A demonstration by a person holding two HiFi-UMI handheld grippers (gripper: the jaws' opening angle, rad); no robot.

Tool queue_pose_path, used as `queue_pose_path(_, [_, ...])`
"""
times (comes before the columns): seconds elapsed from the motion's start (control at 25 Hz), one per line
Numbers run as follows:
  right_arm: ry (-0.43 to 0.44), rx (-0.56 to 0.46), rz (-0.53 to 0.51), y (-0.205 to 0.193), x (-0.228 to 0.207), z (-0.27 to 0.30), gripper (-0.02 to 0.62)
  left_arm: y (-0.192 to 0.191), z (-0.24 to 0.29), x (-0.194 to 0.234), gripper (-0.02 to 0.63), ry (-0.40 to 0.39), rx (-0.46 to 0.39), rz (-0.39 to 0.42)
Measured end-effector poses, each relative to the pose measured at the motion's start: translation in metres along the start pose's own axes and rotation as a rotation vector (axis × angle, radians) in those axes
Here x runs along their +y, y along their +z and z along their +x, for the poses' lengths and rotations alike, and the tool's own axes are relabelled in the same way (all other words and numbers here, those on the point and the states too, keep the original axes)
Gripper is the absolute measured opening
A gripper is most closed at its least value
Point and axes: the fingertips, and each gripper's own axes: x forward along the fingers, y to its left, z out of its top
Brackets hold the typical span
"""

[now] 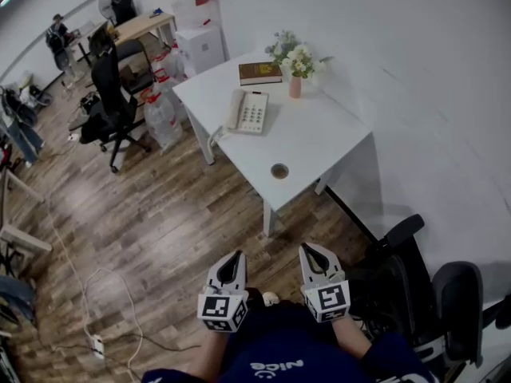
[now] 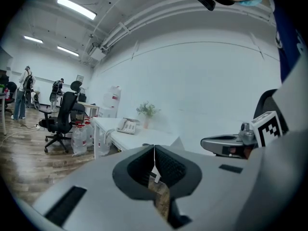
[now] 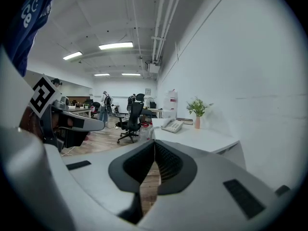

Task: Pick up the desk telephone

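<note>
Two grippers are what we are holding close in front of us: the left gripper [image 1: 235, 256] and the right gripper [image 1: 307, 248], each with its jaws pressed together on nothing. We are facing the white desk [image 1: 319, 138], well apart from it. The desk telephone [image 1: 247, 111] is lying on its far half, near a brown book [image 1: 260, 73] and a vase of flowers [image 1: 295, 84].
</note>
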Motion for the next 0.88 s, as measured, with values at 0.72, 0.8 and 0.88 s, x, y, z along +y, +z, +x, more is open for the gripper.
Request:
queue_pose_path(0.72, [-0.202, -0.001, -0.004, 0.016, -0.048, 0.075, 0.023, 0.038, 0.083, 0.081, 0.020, -0.039, -0.043, 0.039])
queue_pose_path(0.8, [-0.213, 0.008, 0.002, 0.020, -0.051, 0.093, 0.023, 0.048, 0.100, 0.094, 0.018, -0.055, -0.044, 0.046])
queue_pose_path(0.88, [-0.224, 0.013, 0.012, 0.024, -0.054, 0.110, 0.023, 0.059, 0.115, 0.105, 0.018, -0.074, -0.042, 0.059])
